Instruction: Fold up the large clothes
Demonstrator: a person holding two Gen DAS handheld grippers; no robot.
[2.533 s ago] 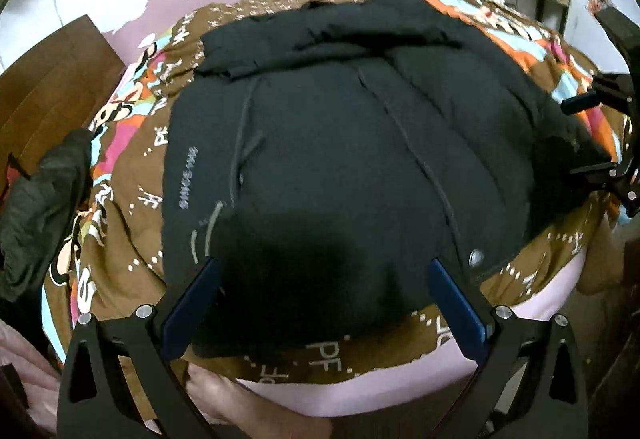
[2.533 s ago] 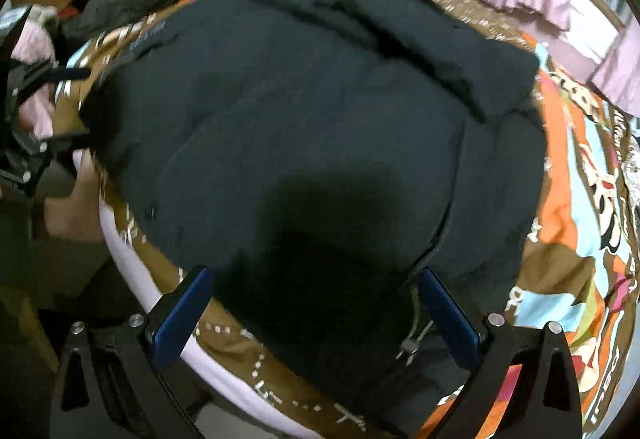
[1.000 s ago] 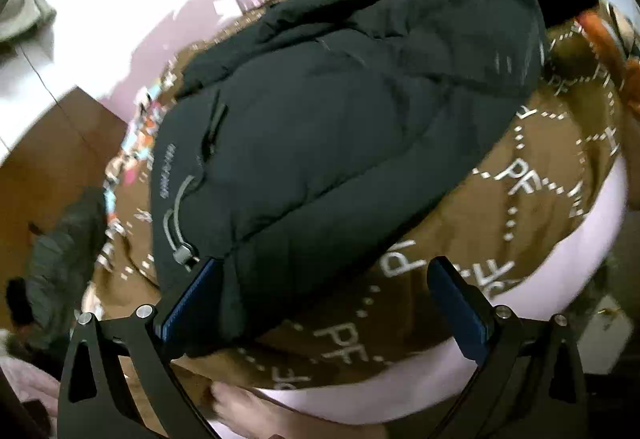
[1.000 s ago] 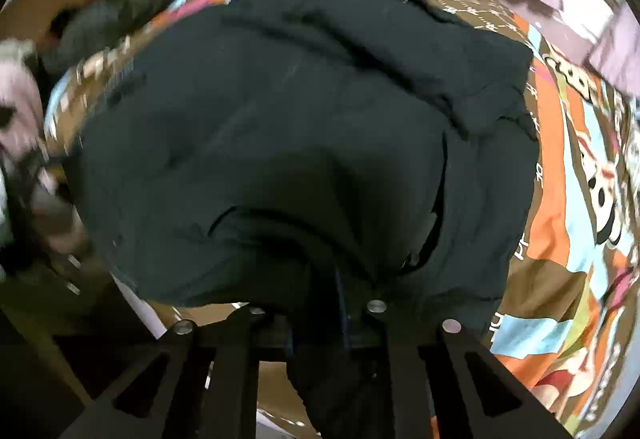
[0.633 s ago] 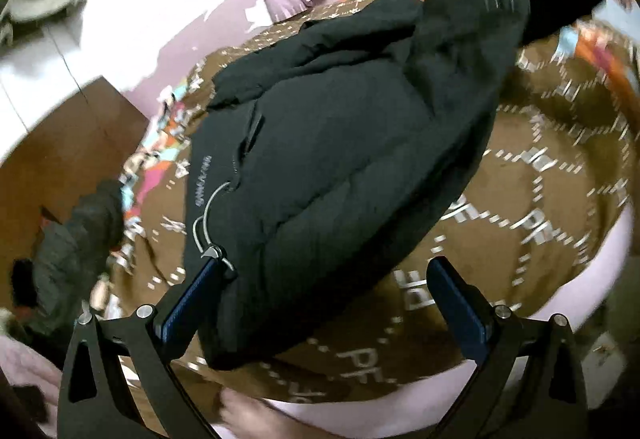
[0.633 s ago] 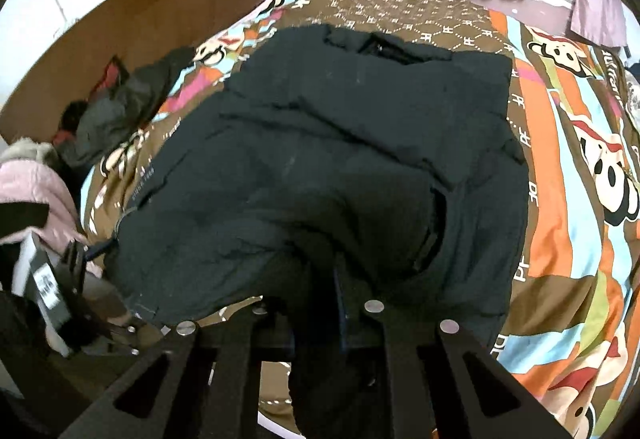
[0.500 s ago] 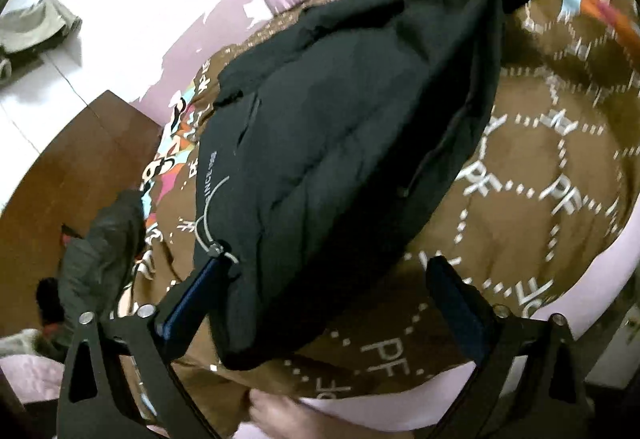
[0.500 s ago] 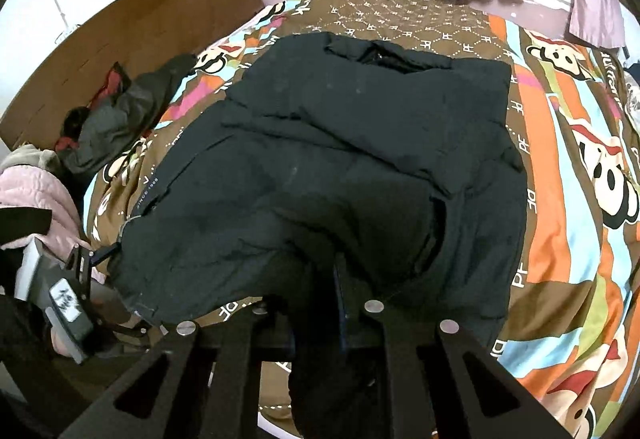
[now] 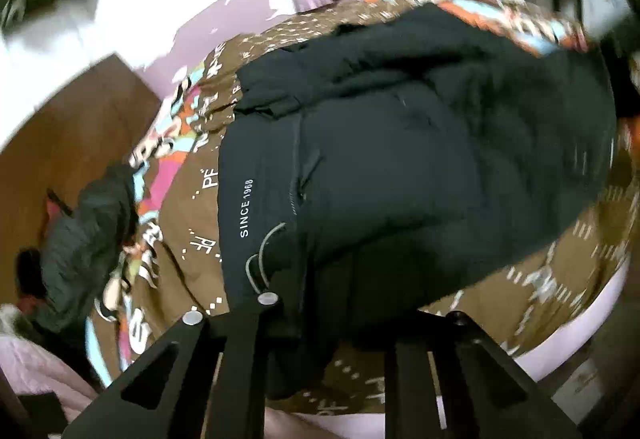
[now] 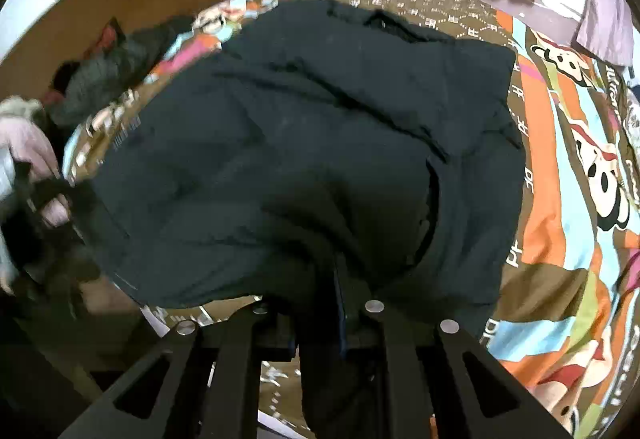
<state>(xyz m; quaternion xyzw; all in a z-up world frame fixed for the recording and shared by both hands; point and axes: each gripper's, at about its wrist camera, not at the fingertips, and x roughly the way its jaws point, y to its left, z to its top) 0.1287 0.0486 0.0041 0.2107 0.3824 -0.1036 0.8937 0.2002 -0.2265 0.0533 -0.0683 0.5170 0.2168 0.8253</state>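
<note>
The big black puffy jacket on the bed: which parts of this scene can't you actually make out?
- Black puffy jacket: its near hem, in both views, is hidden behind the claws' own black frames.
- Left claw and right claw: fingertips buried in black cloth.
- Dark grey bundle by the wooden headboard: too blurred to identify, left view.
- Patterned brown bedspread: cut off by the lens edge, right view.

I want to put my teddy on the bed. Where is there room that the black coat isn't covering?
Bare bedspread runs along the black coat's right side, the monkey-print stripes. A smaller brown patch lies between the coat and the dark bundle. The near edge is crowded: both tools grip the coat's hem there.
</note>
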